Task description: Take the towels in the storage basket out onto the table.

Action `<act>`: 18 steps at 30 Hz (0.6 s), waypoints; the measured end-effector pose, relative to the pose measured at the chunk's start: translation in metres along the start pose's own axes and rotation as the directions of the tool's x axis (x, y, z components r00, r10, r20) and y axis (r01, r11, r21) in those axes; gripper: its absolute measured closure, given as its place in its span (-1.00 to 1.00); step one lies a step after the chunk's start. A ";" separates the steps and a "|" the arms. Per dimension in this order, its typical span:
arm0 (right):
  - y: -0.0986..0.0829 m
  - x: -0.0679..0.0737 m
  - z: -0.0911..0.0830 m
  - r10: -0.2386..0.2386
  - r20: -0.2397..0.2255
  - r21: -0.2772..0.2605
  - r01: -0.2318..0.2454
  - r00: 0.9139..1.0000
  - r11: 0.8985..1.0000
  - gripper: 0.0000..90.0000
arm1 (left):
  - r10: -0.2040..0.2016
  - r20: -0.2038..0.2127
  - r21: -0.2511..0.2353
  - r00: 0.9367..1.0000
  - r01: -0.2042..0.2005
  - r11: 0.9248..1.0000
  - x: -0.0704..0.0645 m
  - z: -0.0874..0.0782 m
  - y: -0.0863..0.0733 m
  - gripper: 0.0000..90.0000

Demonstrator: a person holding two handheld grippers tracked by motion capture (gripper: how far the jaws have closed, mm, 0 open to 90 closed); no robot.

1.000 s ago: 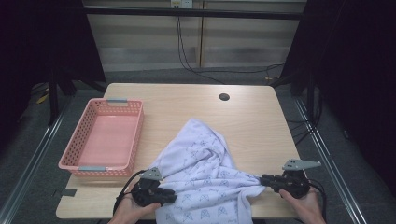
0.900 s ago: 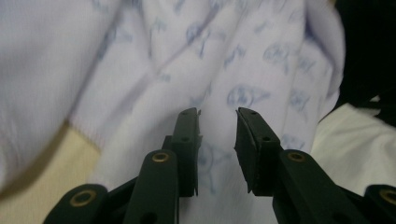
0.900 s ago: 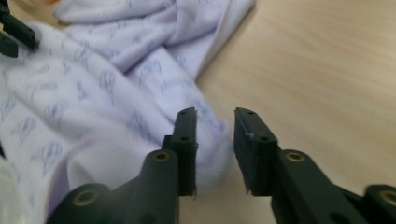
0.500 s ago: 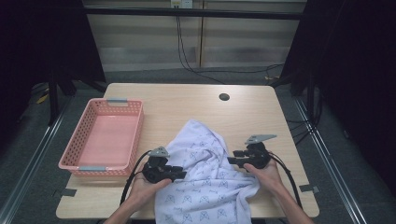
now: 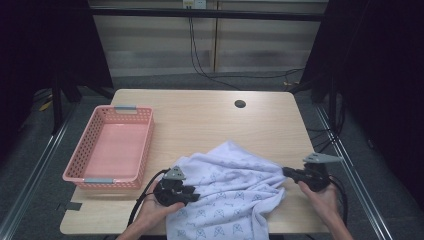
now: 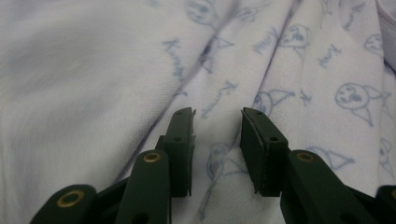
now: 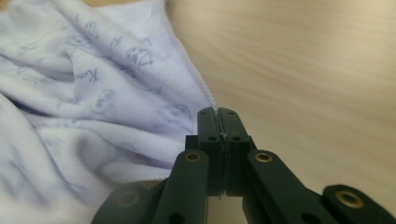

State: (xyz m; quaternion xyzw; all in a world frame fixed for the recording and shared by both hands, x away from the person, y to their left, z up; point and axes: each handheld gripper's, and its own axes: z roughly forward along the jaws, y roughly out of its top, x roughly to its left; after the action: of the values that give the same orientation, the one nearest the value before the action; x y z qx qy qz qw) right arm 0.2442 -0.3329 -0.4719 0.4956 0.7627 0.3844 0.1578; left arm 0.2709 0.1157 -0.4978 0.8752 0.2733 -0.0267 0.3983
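High view: a printed cloth [image 5: 230, 197] lies rumpled at the desk's [image 5: 200, 120] near edge, beside an empty pink basket [image 5: 112, 147]. Left gripper view: the left hand-held gripper [image 6: 217, 128] hovers over the cloth, jaws apart, likely seeking a fold. Right gripper view: the right hand-held gripper [image 7: 218, 114] is clamped on the cloth's hem, apparently to pull it taut.

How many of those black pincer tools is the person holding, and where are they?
2. The left gripper sits open over the printed cloth near the table's front edge; the right gripper is clamped on the cloth's right edge.

Towel [image 5: 227, 200] bottom edge apparently cropped
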 end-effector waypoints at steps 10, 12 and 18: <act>-0.037 0.017 -0.039 0.004 -0.065 -0.010 -0.005 0.998 1.000 0.76 | 0.024 0.104 0.064 0.994 -0.031 0.997 -0.024 -0.017 -0.020 0.52; -0.033 0.025 -0.041 -0.022 -0.091 -0.038 0.019 0.996 0.999 0.53 | 0.009 0.114 0.041 0.993 -0.014 0.999 -0.022 -0.020 -0.022 0.49; -0.001 0.038 -0.008 -0.059 -0.162 -0.063 0.049 0.985 0.997 0.35 | -0.017 0.044 -0.042 0.999 0.019 0.999 -0.007 -0.018 -0.003 0.49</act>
State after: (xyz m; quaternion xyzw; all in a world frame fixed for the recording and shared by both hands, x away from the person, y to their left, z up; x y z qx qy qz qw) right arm 0.2215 -0.3034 -0.4619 0.4367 0.7746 0.4417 0.1194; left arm 0.2603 0.1271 -0.4856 0.8633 0.2727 -0.0437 0.4224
